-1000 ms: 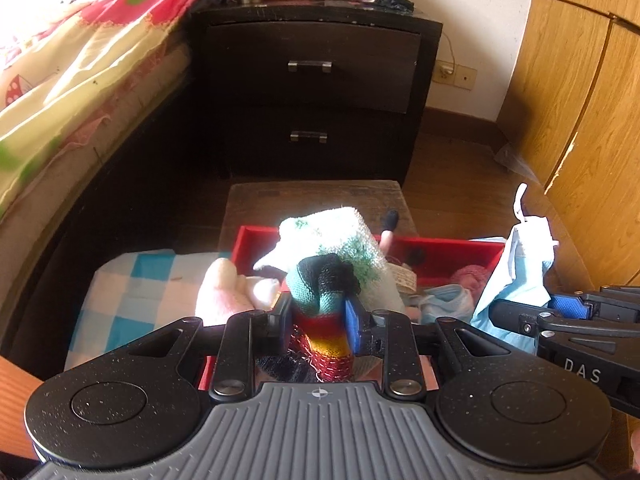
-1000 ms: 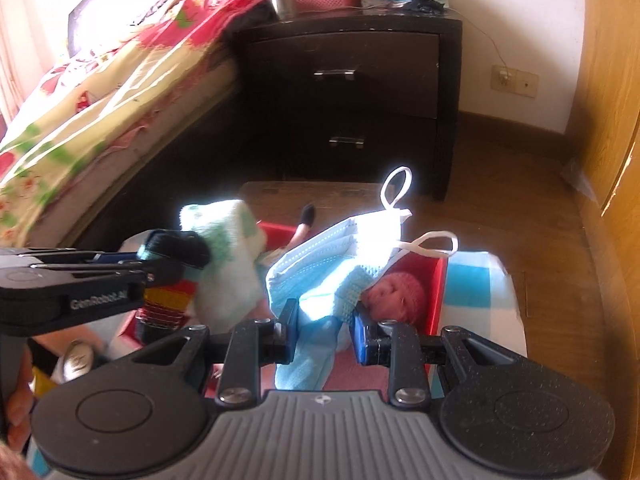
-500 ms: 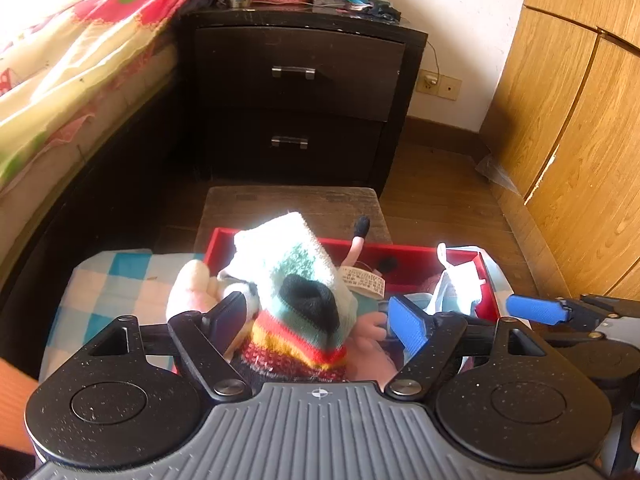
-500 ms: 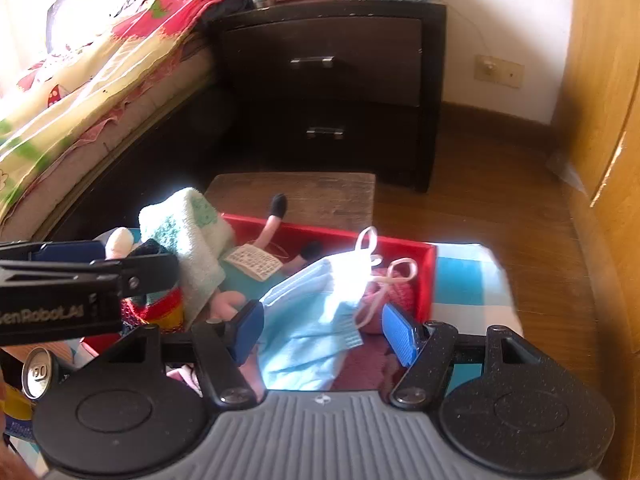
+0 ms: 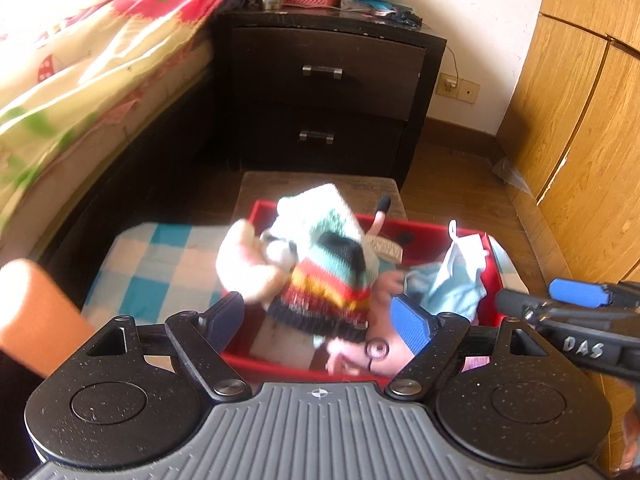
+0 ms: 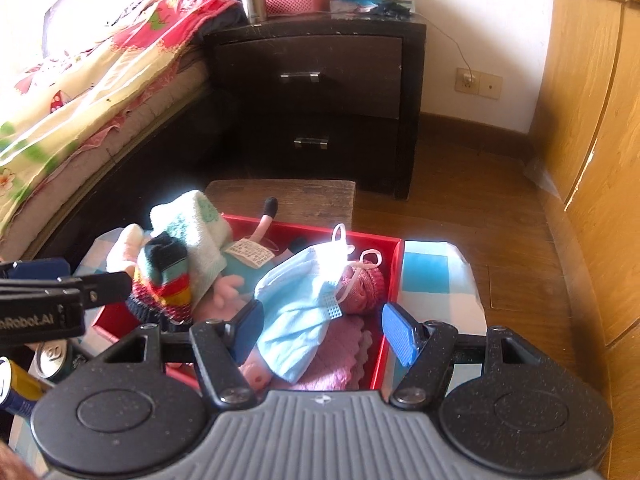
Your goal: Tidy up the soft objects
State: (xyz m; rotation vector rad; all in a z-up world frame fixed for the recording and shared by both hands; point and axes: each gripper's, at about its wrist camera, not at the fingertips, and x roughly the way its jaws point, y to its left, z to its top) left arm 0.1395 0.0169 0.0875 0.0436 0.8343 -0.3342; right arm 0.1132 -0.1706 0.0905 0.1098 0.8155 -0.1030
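Left wrist view: left gripper (image 5: 324,322) jaws spread, empty. Striped knit hat (image 5: 326,284) lies at the left end of the red box (image 5: 494,264), spilling over the rim; tuck it down before backing off.

Right wrist view: right gripper (image 6: 322,330) also wide, holding nothing. Blue mask (image 6: 304,300) lies mid-box over the doll (image 6: 362,284). Lift straight up, avoid snagging ear loops.

Home bedroom; bed (image 6: 80,92); dark nightstand (image 6: 320,92); wooden wardrobe (image 6: 592,152)

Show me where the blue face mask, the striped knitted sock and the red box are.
Blue face mask (image 6: 298,312), right wrist view, pleated middle.
Striped knitted sock (image 5: 324,288), left wrist view, striped band.
Red box (image 6: 394,280), right wrist view, right wall.
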